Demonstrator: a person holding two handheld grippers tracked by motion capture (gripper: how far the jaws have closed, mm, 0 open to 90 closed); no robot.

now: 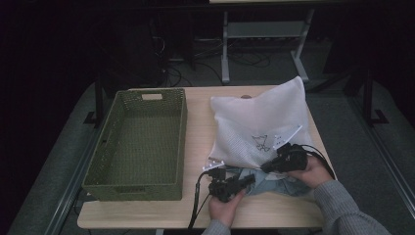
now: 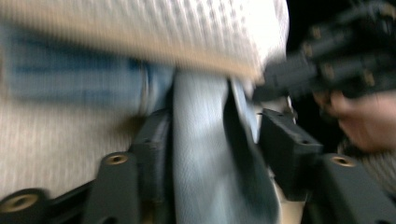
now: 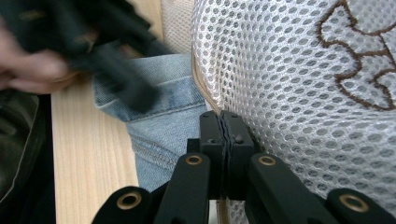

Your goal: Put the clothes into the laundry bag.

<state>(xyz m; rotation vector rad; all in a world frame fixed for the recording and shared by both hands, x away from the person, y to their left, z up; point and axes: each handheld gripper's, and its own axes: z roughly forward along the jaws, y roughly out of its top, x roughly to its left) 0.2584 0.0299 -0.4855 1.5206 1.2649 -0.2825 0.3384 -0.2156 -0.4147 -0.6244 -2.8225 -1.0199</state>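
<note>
A white mesh bag (image 1: 259, 117) with a brown embroidered mark lies on the wooden table (image 1: 198, 122). A blue denim garment (image 1: 281, 185) sticks out of its near edge. My right gripper (image 1: 268, 166) is shut on the bag's tan-trimmed rim (image 3: 201, 88), with mesh (image 3: 299, 79) to its right and denim (image 3: 170, 116) to its left. My left gripper (image 1: 247, 181) points right into the denim. A thick denim fold (image 2: 201, 154) fills the space between its jaws, so the left gripper (image 2: 217, 135) grips it. The blurred right gripper (image 2: 327, 60) is just beyond.
An empty olive-green plastic basket (image 1: 182, 142) stands on the left half of the table, its near wall close to my left hand. The table's front edge runs just below both hands. Beyond the table lie a dark floor, cables and desk legs.
</note>
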